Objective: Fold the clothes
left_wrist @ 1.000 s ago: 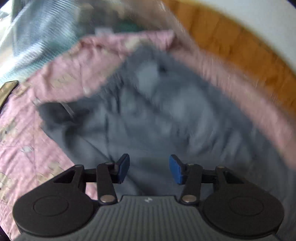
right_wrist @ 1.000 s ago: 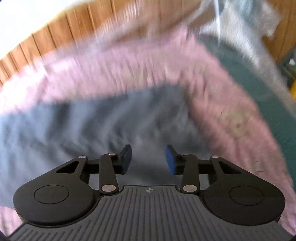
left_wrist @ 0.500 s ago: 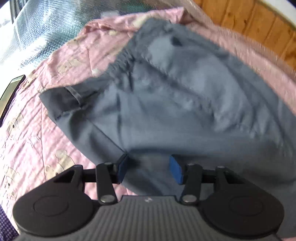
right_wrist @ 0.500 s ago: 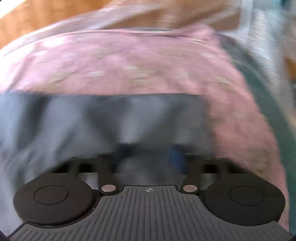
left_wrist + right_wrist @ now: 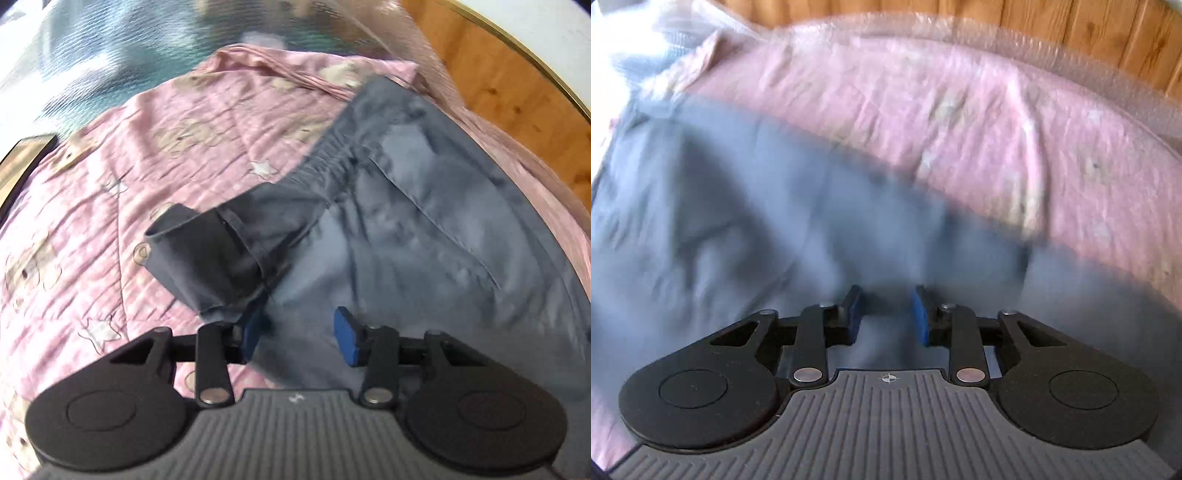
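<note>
The grey shorts (image 5: 424,236), thin smooth cloth with a gathered elastic waistband and one hem curled into a loop, lie on a crinkled pink bear-print blanket (image 5: 110,206), waistband toward the wooden wall (image 5: 517,81). Bubble wrap (image 5: 997,40) edges the blanket. The left gripper (image 5: 293,334) has its jaws wide apart over the shorts' edge, holding nothing; the right gripper (image 5: 886,314) has its jaws partly open with grey cloth between them, not clamped.

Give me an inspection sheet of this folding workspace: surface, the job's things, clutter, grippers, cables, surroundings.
Surface: pink printed sheet, wrinkled, over clear plastic wrap.
Job's things: grey trousers spread on the sheet, gathered waistband showing, one dark corner curled up.
Clutter: a dark flat object at the sheet's left edge, too cropped to identify.
Grippers: left gripper open, low over the trousers' edge; right gripper open with grey fabric between the jaws, contact blurred.
Cables: nothing seen.
Surroundings: wooden panelling behind; teal cover under plastic.
</note>
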A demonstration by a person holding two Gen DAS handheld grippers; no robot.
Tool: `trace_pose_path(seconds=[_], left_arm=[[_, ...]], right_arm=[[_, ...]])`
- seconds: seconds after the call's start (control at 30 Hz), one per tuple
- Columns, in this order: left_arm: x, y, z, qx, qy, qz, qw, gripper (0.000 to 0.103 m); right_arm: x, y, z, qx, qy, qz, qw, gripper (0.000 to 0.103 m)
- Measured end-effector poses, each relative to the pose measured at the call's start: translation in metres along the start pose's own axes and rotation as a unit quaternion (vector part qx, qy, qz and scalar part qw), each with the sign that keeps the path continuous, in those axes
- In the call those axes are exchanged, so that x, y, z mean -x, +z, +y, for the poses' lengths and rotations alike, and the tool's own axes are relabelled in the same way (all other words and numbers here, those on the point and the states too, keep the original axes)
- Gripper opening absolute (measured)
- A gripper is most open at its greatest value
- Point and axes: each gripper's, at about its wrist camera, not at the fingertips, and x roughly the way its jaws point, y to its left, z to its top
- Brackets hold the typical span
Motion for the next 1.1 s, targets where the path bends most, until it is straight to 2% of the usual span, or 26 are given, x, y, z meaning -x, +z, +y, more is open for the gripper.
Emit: trace_pose_path(seconds=[0.03,0.07,0.17,0.23,0.3,0.33,0.37,0.4,0.47,0.53,0.6,0.67,0.73,0.77,0.83,0.9,0.93,0.97,1.03,1.1], left_arm=[[0.005,0.001,0.004,0.002,-0.01,0.001,0.9999,0.043],[0.012,0.002,0.011,0.013,-0.026,-0.011,0.9995,0.043],[0.03,0.007,0.035,0.052,-0.071,-0.048,0.9949,0.053],[0.021,0.007,0.055,0.082,-0.082,-0.047,0.9921,0.053],[0.009,0.004,0.071,0.099,-0.094,-0.042,0.9898,0.039],[0.003,0.003,0.079,0.108,-0.099,-0.039,0.9885,0.037],[0.003,0.003,0.082,0.105,-0.102,-0.036,0.9885,0.037],[0.002,0.003,0.085,0.103,-0.105,-0.033,0.9886,0.029],[0.001,0.003,0.092,0.102,-0.116,-0.026,0.9876,0.023],[0.0,0.004,0.102,0.12,-0.135,-0.017,0.9834,0.021],[-0.004,0.005,0.11,0.138,-0.156,-0.01,0.9781,0.021],[-0.006,0.005,0.114,0.148,-0.168,-0.009,0.9746,0.021],[-0.008,0.006,0.115,0.144,-0.174,-0.009,0.9741,0.021],[-0.009,0.008,0.115,0.14,-0.175,-0.008,0.9744,0.021],[-0.009,0.009,0.115,0.134,-0.179,-0.004,0.9746,0.021],[-0.004,0.013,0.112,0.129,-0.165,0.006,0.9779,0.03],[0.0,0.014,0.111,0.125,-0.153,0.009,0.9803,0.03],[0.01,0.018,0.109,0.122,-0.158,-0.008,0.9798,0.033],[0.03,0.025,0.106,0.117,-0.17,-0.044,0.9775,0.041],[0.032,0.033,0.099,0.11,-0.188,-0.057,0.9743,0.045]], right_arm=[[-0.004,0.012,0.016,0.011,0.004,-0.003,1.0,0.032],[-0.003,0.026,0.036,0.026,0.015,-0.008,1.0,0.024],[0.0,0.066,0.095,0.069,0.049,-0.023,0.996,0.025],[0.002,0.093,0.134,0.098,0.072,-0.033,0.992,0.025],[-0.015,0.116,0.199,0.139,0.139,-0.02,0.98,0.023],[-0.034,0.124,0.232,0.153,0.166,-0.003,0.974,0.023],[-0.06,0.13,0.26,0.167,0.172,0.012,0.971,0.023],[-0.083,0.136,0.28,0.179,0.155,0.018,0.971,0.023],[-0.12,0.158,0.285,0.146,0.135,0.014,0.98,0.025],[-0.141,0.185,0.275,0.09,0.107,0.031,0.99,0.02],[-0.132,0.202,0.286,0.079,0.121,0.031,0.989,0.021],[-0.114,0.208,0.317,0.112,0.159,0.015,0.981,0.022],[-0.114,0.212,0.358,0.164,0.178,0.004,0.97,0.021],[-0.123,0.216,0.379,0.188,0.173,0.004,0.967,0.021],[-0.16,0.229,0.393,0.181,0.154,0.011,0.971,0.015],[-0.185,0.241,0.396,0.158,0.139,0.011,0.977,0.016],[-0.186,0.246,0.393,0.141,0.136,0.016,0.981,0.018],[-0.188,0.251,0.389,0.123,0.132,0.024,0.983,0.017],[-0.172,0.25,0.387,0.121,0.129,0.013,0.984,0.019],[-0.165,0.241,0.375,0.109,0.129,0.008,0.986,0.019]])
